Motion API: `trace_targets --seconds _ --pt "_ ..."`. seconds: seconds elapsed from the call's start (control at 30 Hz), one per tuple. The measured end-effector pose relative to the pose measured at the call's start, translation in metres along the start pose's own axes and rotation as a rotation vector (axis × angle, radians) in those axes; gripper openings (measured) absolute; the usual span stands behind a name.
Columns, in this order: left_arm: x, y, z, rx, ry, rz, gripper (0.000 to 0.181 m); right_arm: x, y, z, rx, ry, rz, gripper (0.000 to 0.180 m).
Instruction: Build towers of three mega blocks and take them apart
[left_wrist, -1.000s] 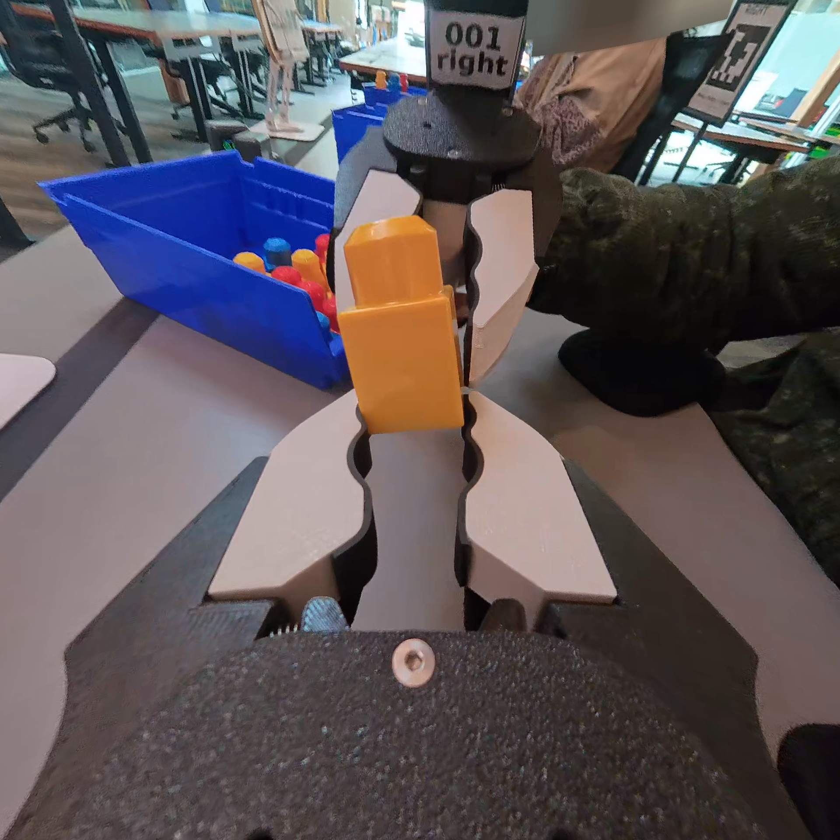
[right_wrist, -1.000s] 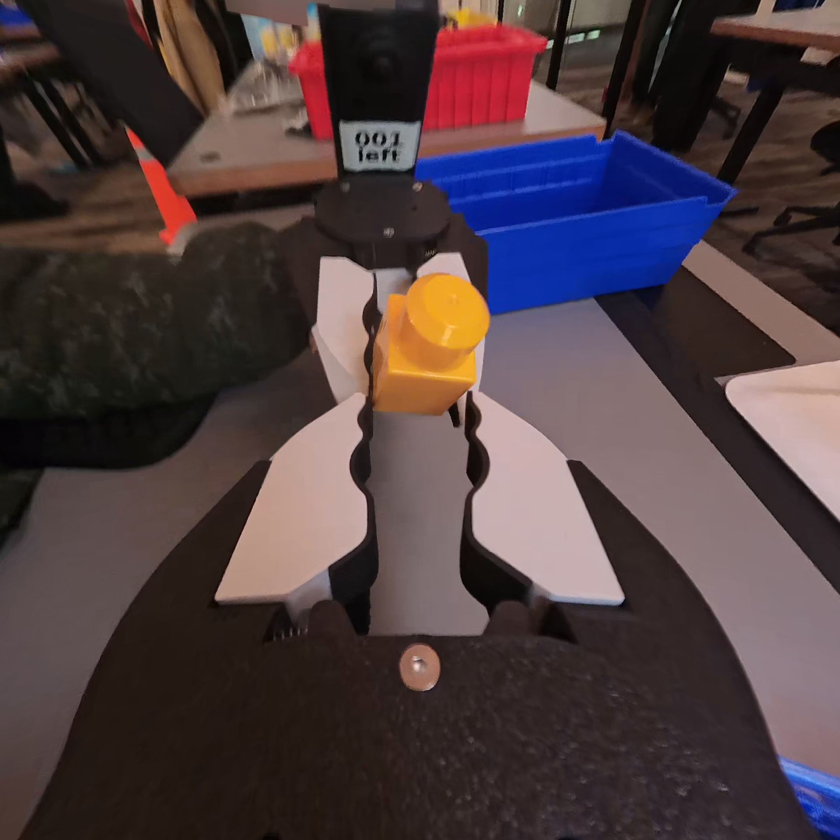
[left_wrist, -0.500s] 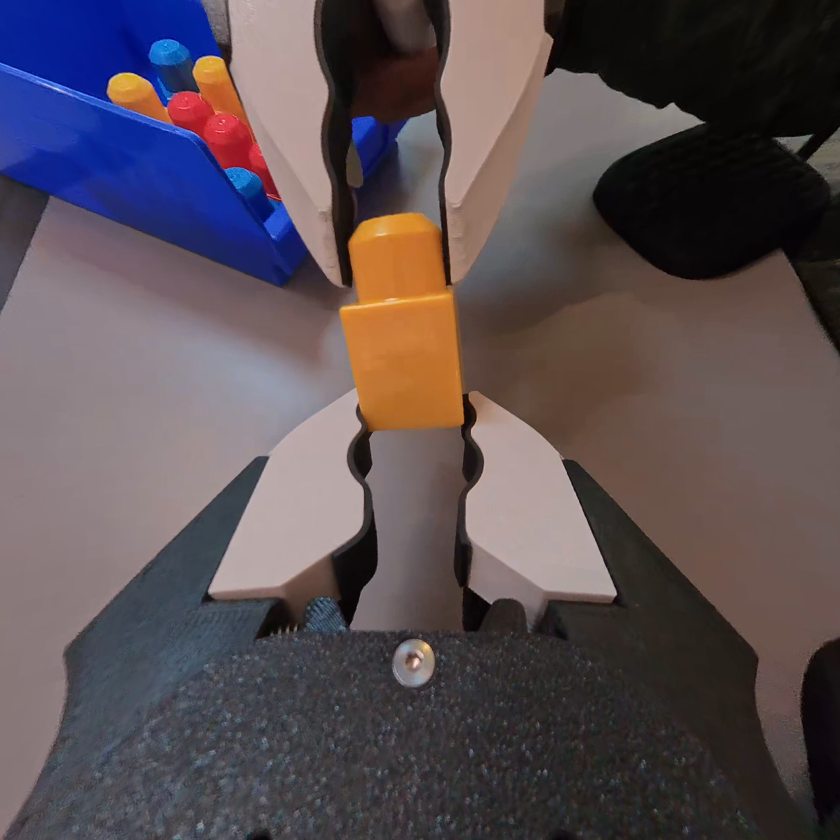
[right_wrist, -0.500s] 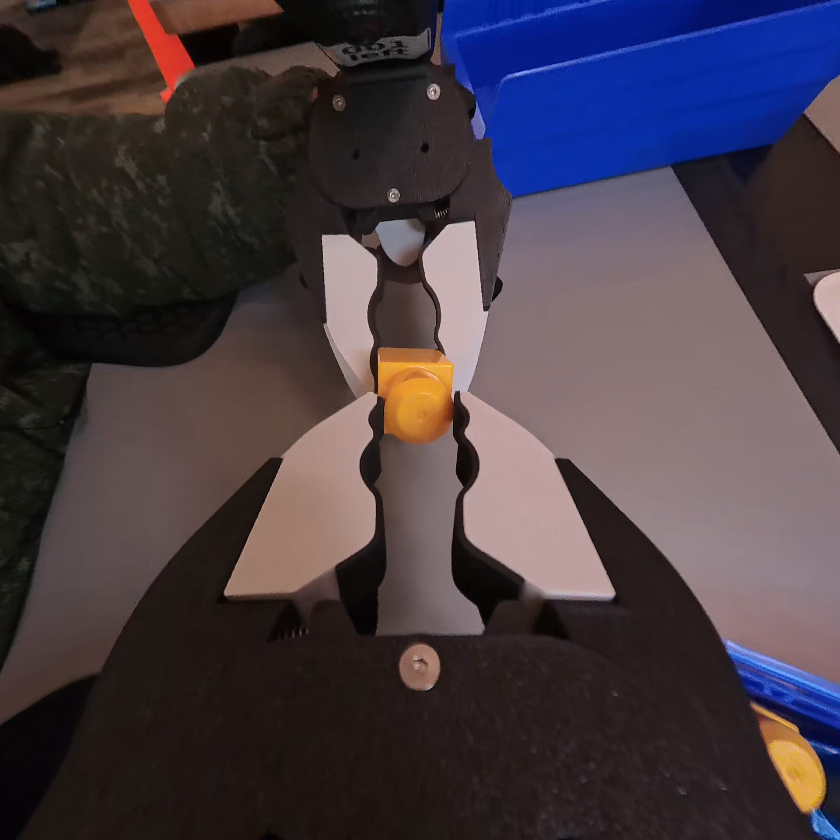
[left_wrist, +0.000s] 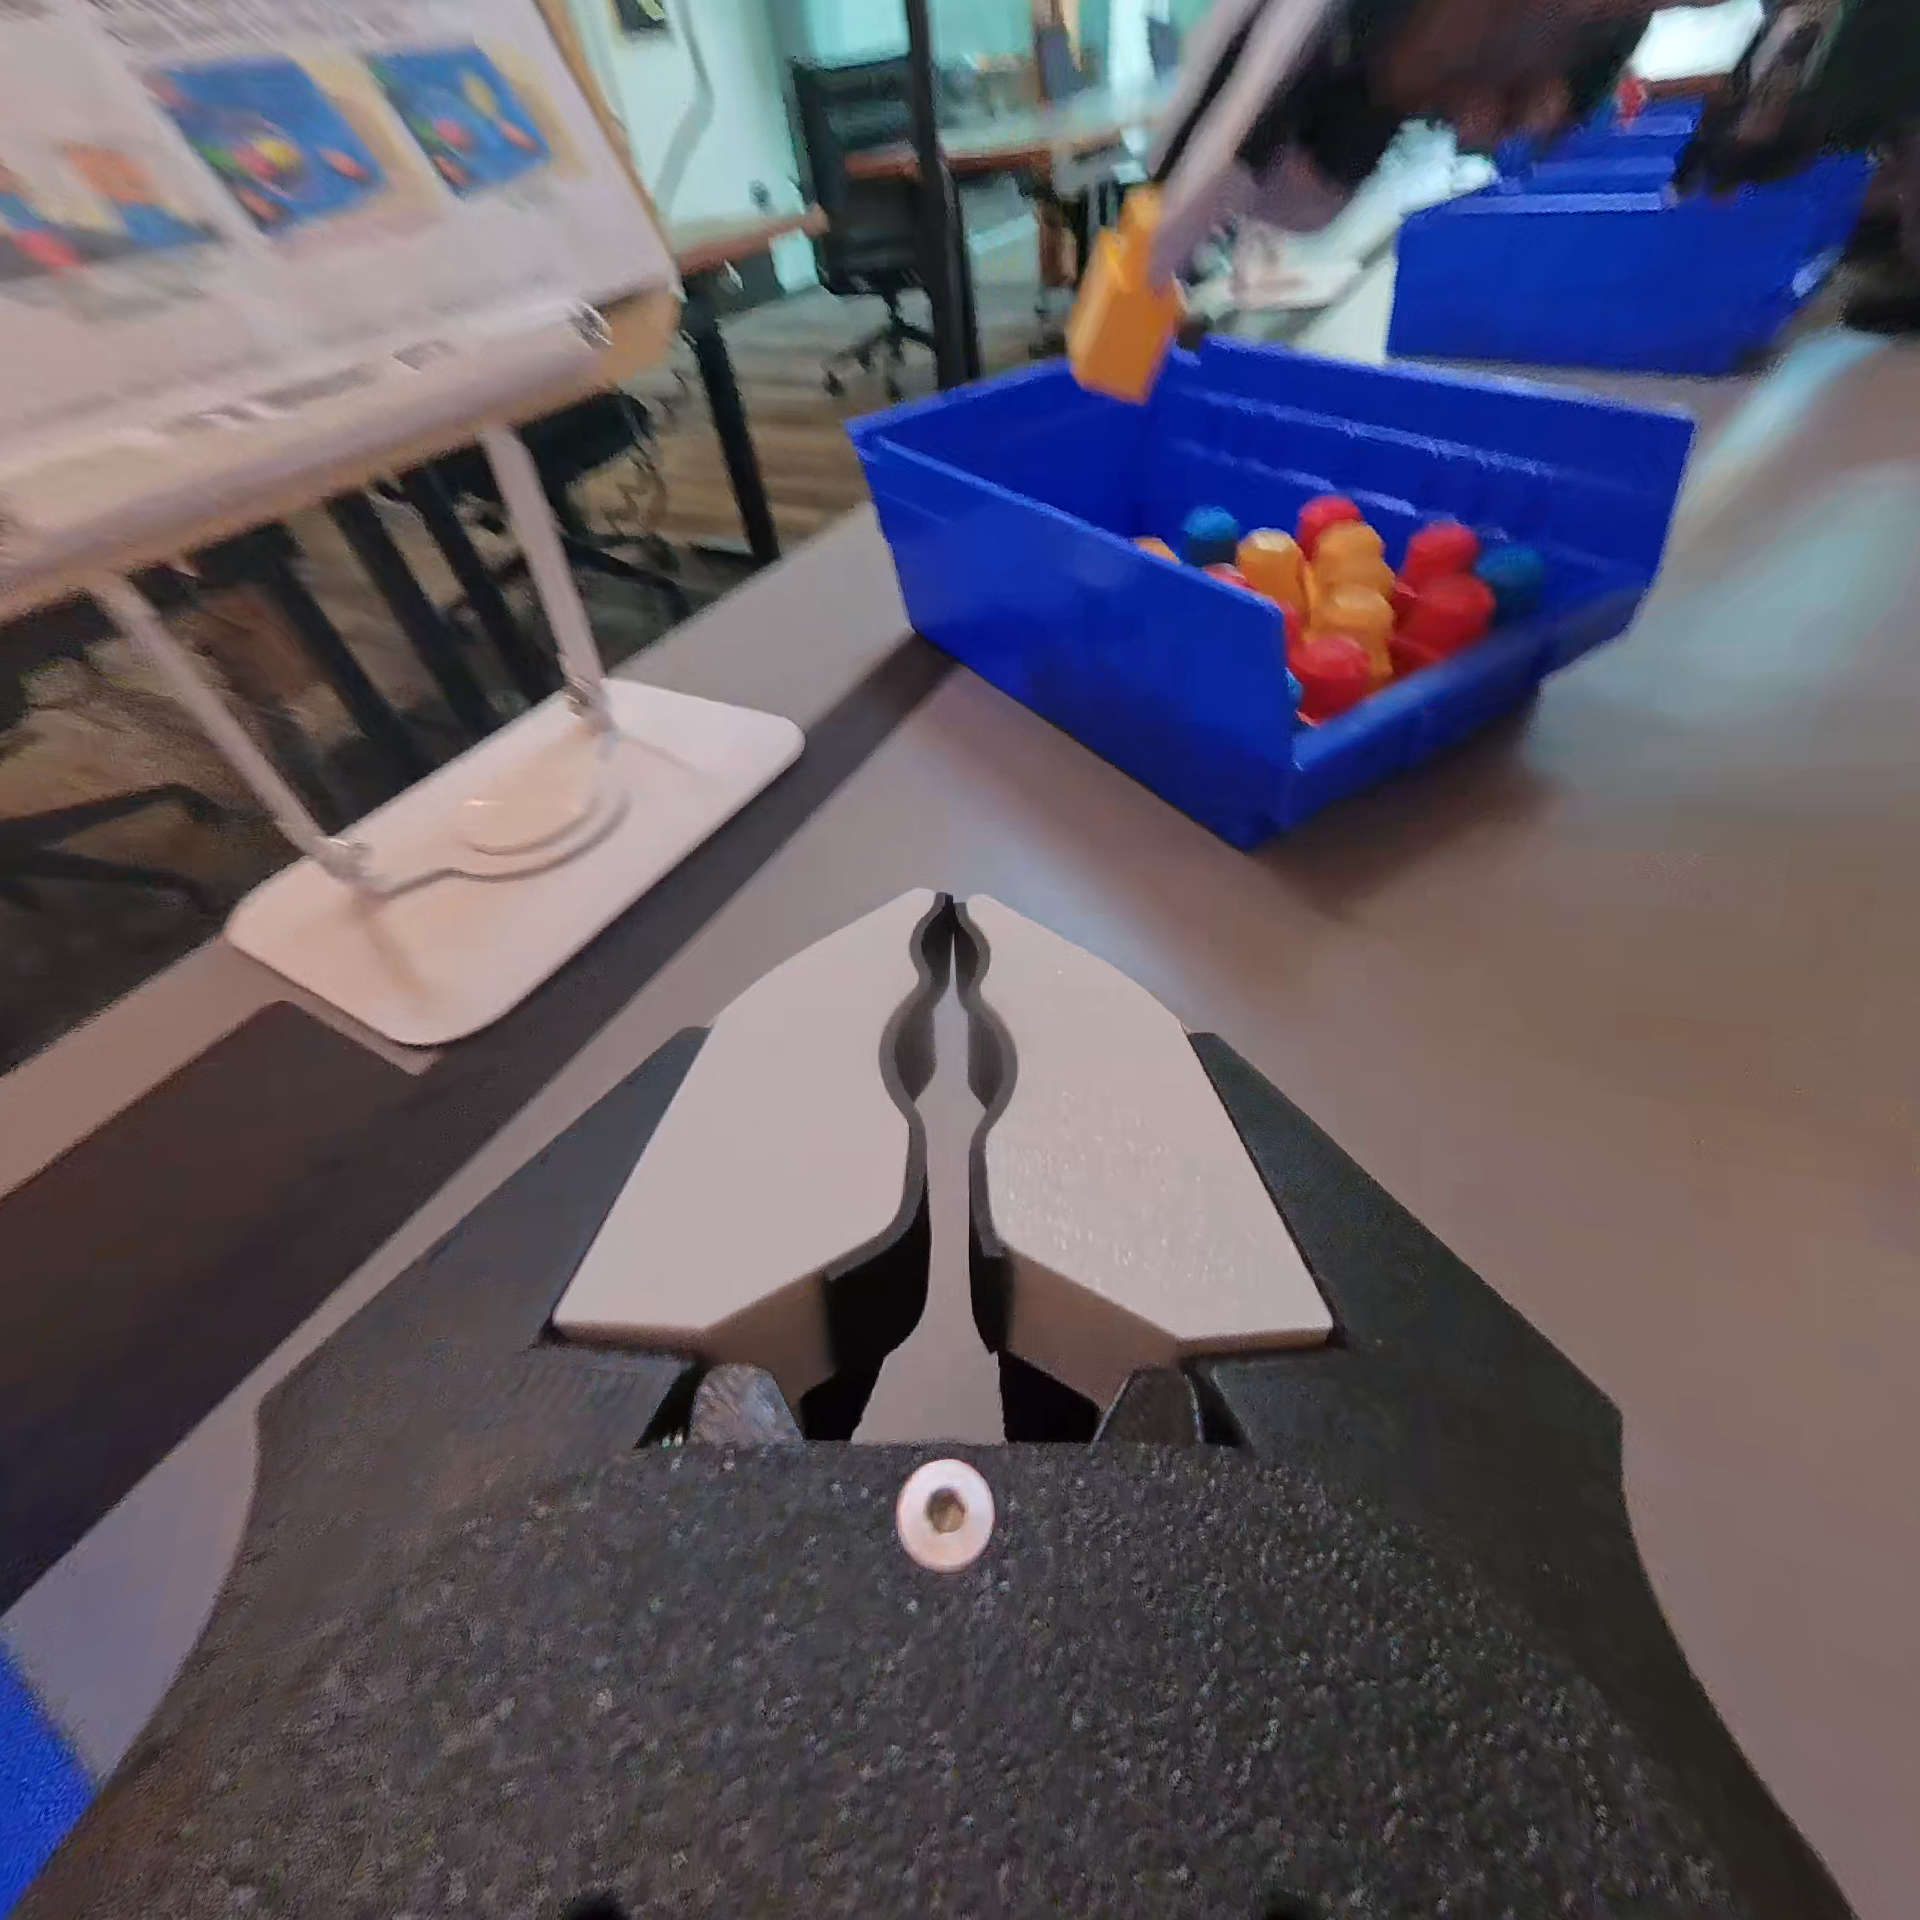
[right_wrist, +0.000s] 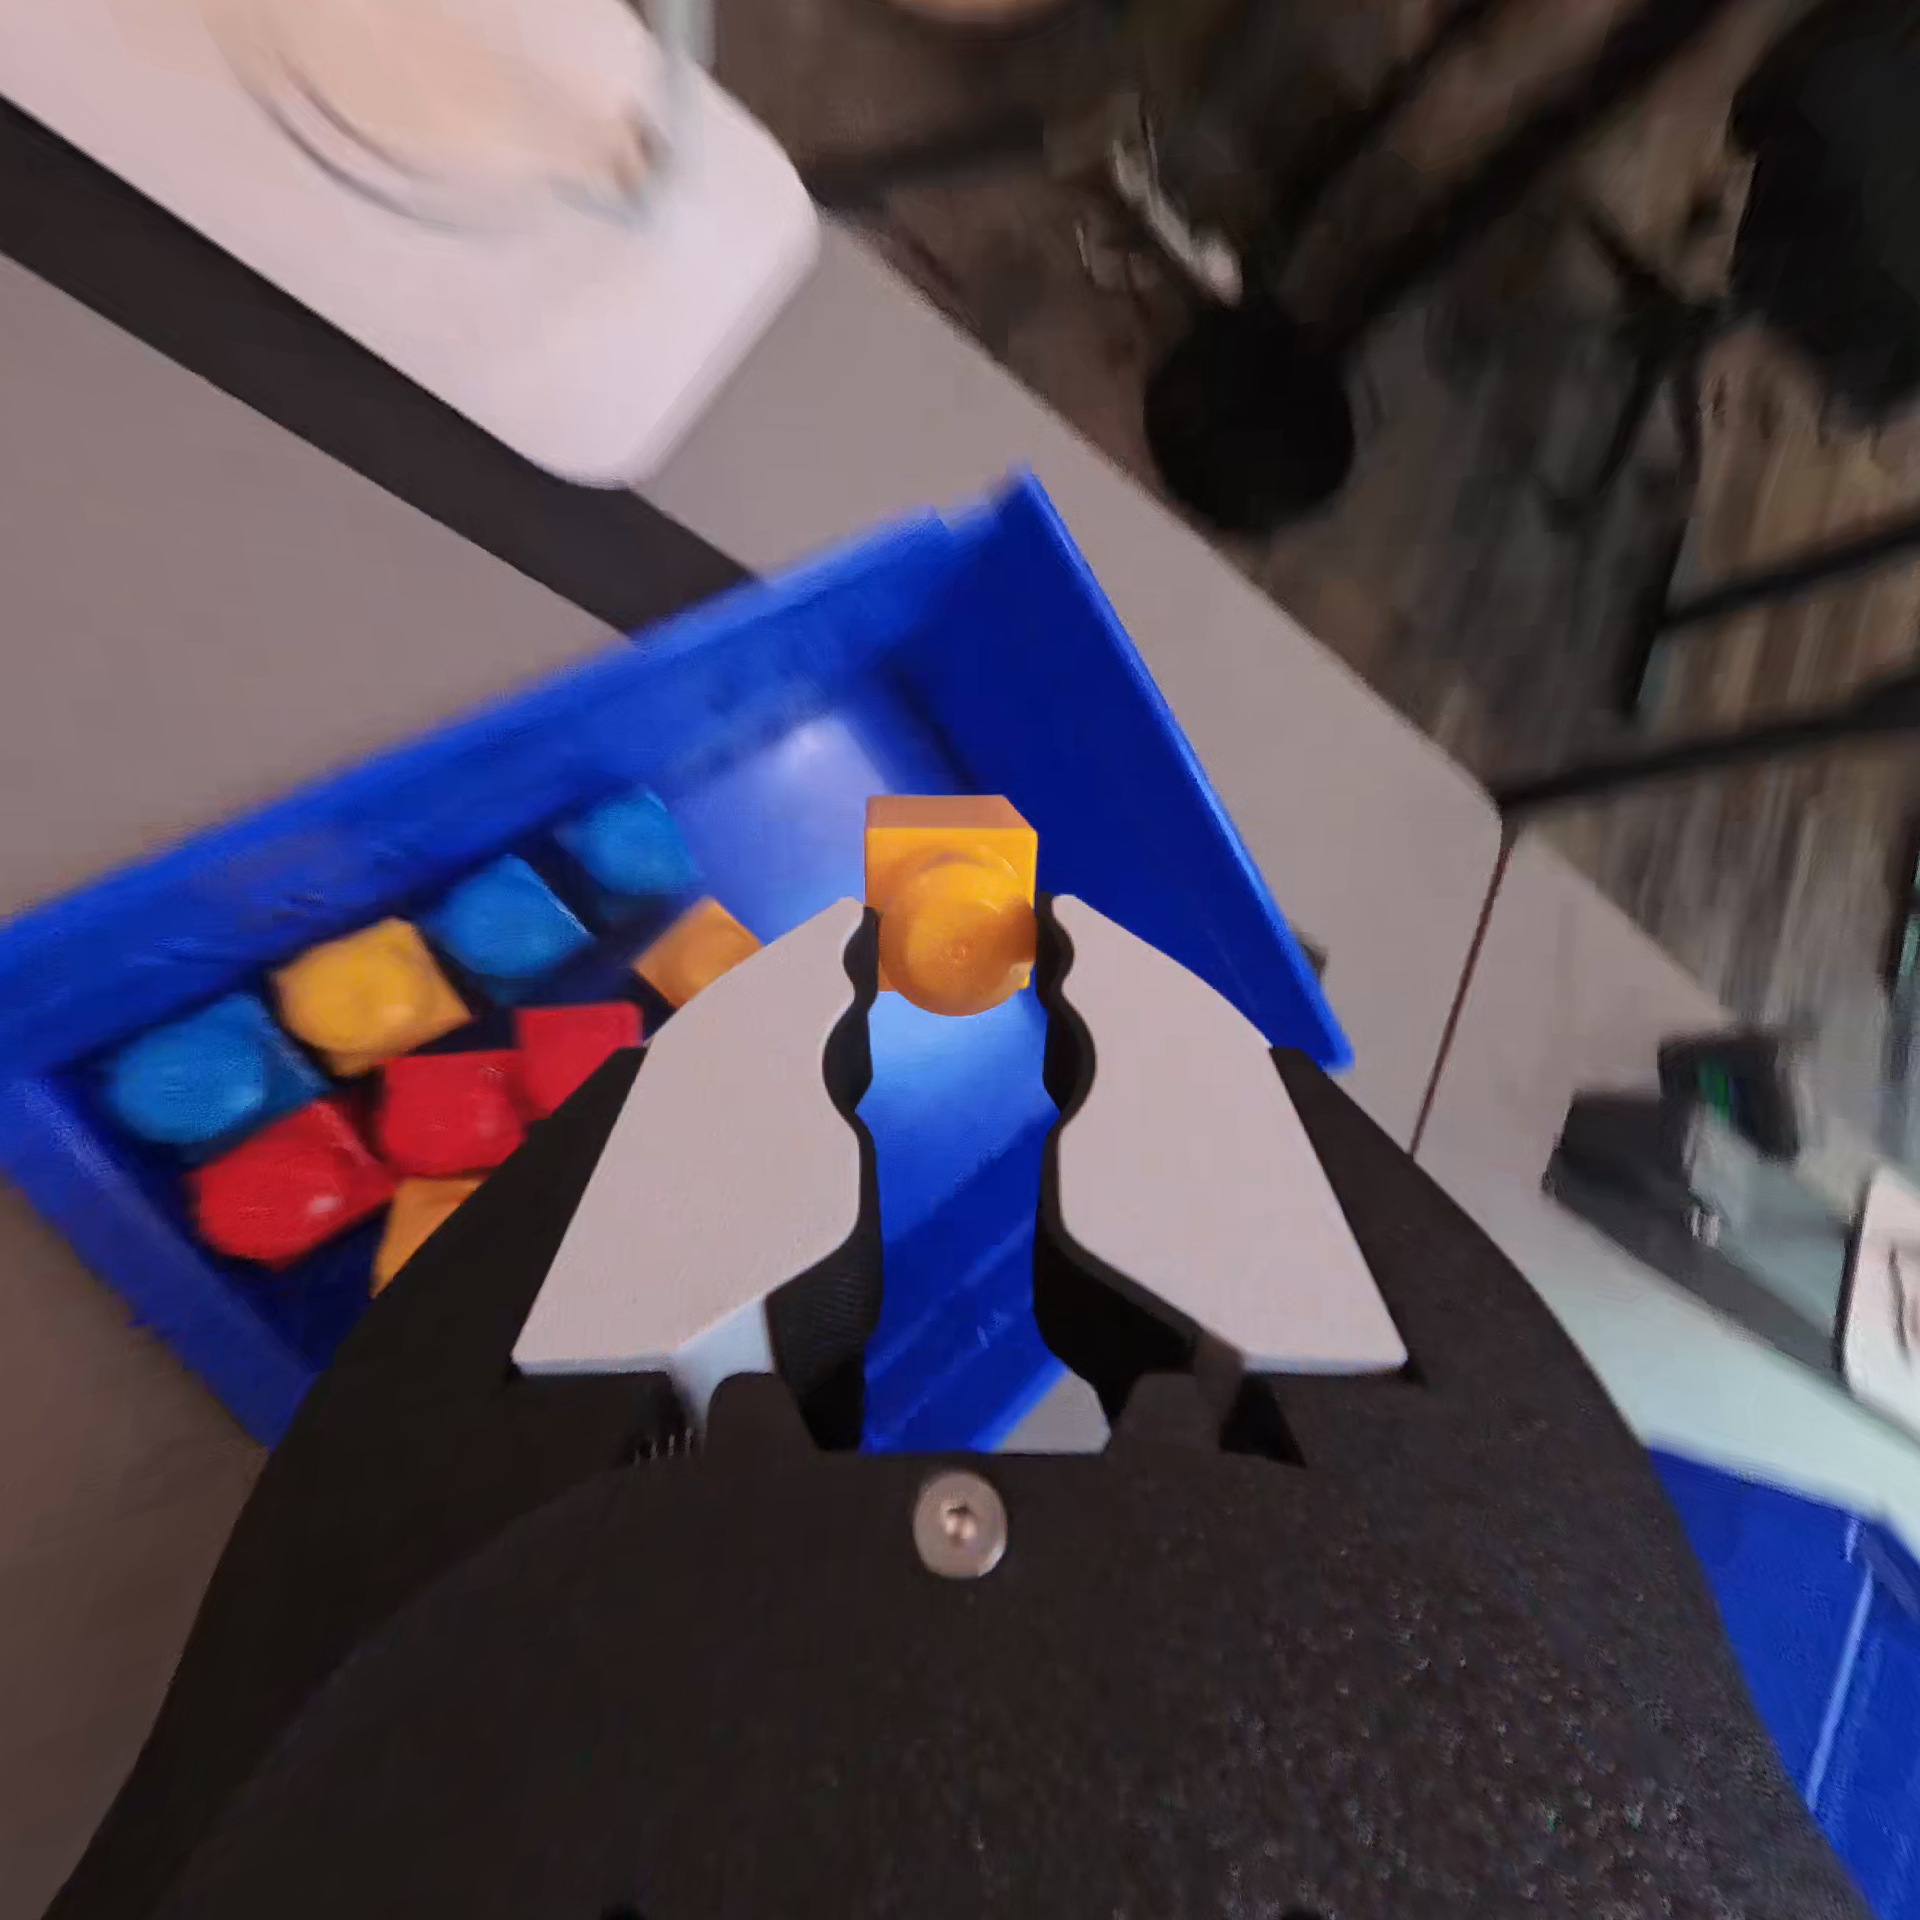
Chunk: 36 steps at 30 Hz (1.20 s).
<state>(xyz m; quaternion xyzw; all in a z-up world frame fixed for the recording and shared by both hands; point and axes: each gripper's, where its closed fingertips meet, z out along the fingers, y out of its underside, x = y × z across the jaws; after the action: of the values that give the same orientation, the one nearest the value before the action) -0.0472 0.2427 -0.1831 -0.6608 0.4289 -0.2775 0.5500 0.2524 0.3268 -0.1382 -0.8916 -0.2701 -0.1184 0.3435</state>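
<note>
A: Status of the right gripper (right_wrist: 954, 914)?

B: Jaws are set about one stud's width apart and clamped on the stud of a single orange plastic mega block (right_wrist: 951, 904), body pointing away. Directly beyond the jaws lies the bare end of the blue plastic bin (right_wrist: 1122, 748); the loose red, blue and orange blocks (right_wrist: 416, 1049) lie beyond and to the left.

A: And the left gripper (left_wrist: 951, 914)?

B: Jaws closed tip to tip, holding nothing, low over the grey table (left_wrist: 1558, 1039). The bin sits ahead and to the right.

A: Step in hand?

B: Judged as disassembly: returning a separated block. The next move calls for lowering into the bare end, then opening the jaws.
</note>
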Motion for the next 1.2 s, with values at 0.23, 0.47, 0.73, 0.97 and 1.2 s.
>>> trace_targets --seconds 0.23,0.47,0.73,0.97,1.2 --pt "-0.038 -0.034 -0.026 0.193 -0.224 -0.012 0.0 0.004 0.1 0.053 -0.43 -0.077 0.193 0.03" --pt "-0.039 -0.037 -0.028 0.191 -0.237 -0.007 0.0 -0.015 0.124 0.062 -0.585 -0.149 0.303 0.03" --pt "-0.034 -0.05 -0.032 0.202 -0.23 0.006 0.0 0.0 0.105 0.051 -0.486 -0.076 0.261 0.045" --pt "-0.038 -0.06 -0.04 0.221 -0.263 -0.013 0.0 -0.041 -0.046 -0.033 0.332 -0.111 0.255 0.046" --pt "-0.045 -0.066 -0.05 0.244 -0.299 -0.035 0.0 -0.168 -0.075 -0.129 0.76 -0.414 0.365 0.027"
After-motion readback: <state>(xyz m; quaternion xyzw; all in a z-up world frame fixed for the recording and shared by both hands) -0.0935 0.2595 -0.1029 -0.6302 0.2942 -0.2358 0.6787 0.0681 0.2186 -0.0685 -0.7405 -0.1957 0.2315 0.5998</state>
